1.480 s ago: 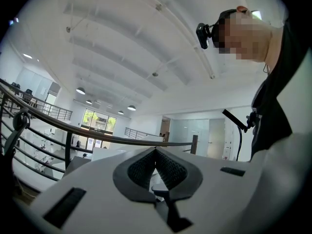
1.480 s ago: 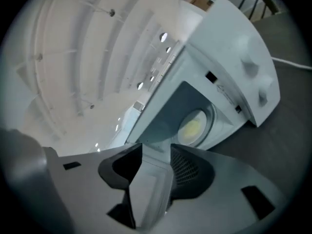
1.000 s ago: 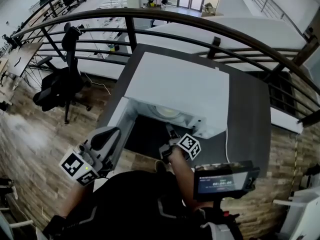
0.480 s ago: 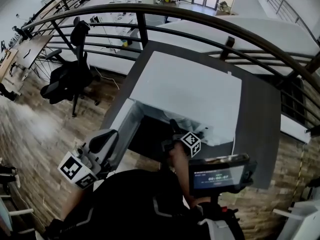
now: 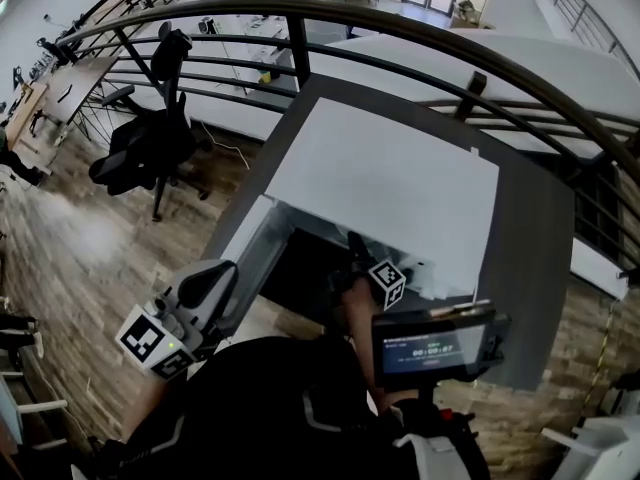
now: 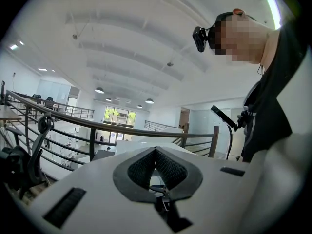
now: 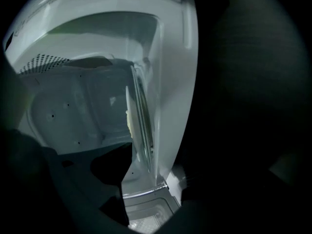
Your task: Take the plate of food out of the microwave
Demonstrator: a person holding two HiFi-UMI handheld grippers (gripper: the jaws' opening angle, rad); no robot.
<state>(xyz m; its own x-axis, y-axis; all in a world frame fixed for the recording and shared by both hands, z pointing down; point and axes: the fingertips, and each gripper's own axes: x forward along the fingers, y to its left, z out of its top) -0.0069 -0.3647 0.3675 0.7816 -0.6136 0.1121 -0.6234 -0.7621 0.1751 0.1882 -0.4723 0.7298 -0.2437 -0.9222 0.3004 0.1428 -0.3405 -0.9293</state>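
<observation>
The white microwave [image 5: 385, 183] stands on a dark table [image 5: 535, 268] with its door [image 5: 248, 253] swung open to the left. My right gripper [image 5: 352, 251] reaches into the cavity. In the right gripper view, which is rolled sideways, the plate [image 7: 138, 123] shows edge-on with pale yellow food [image 7: 128, 122] on it. The right gripper [image 7: 146, 174] is open wide, its jaws dark shapes on either side of the plate's rim, not pressing on it. My left gripper [image 5: 212, 280] hangs back by the door, shut on nothing, its pads [image 6: 168, 167] meeting.
A dark railing [image 5: 420, 23] curves behind the table, and an office chair [image 5: 150, 148] stands on the wooden floor to the left. A small screen [image 5: 430, 346] sits on a mount in front of the person's chest.
The right gripper has pushed deeper into the microwave. The head view has shifted, and the microwave's top now hides the plate there. The left gripper has stayed put.
</observation>
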